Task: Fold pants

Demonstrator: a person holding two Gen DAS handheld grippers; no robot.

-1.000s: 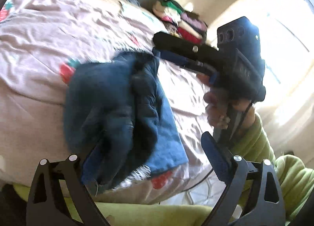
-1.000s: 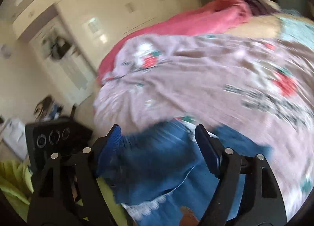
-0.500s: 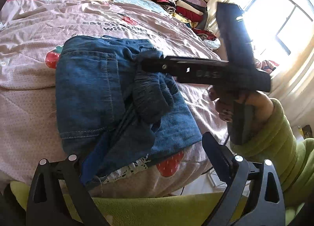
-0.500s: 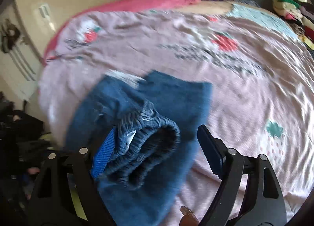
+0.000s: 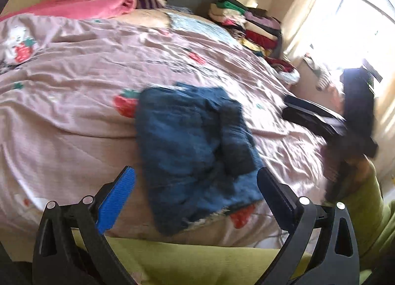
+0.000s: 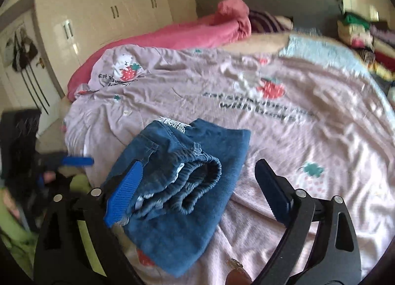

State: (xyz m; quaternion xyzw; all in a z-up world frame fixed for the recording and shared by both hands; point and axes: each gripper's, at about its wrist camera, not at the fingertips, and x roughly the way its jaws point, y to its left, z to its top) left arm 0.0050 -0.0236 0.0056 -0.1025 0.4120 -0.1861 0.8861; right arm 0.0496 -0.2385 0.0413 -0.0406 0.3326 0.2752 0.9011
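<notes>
The blue denim pants (image 5: pixel 195 151) lie folded in a compact bundle near the front edge of the bed, with the elastic waistband on top; they also show in the right wrist view (image 6: pixel 180 186). My left gripper (image 5: pixel 195 196) is open and empty, held above and in front of the bundle. My right gripper (image 6: pixel 200 191) is open and empty, just above the bundle's waistband. The right gripper's body (image 5: pixel 345 117) appears at the right of the left wrist view, off the pants.
The pink strawberry-print bedspread (image 6: pixel 284 117) covers the bed. A pink blanket (image 5: pixel 98 3) lies at the headboard. A stack of folded clothes (image 5: pixel 246 25) stands at the far right. A wardrobe (image 6: pixel 103 20) is behind on the left. My green sleeve (image 5: pixel 370 210) is low right.
Both grippers have let go of the pants and drawn back. The bundle now lies flat on the bed. The right gripper has moved off to the right.
</notes>
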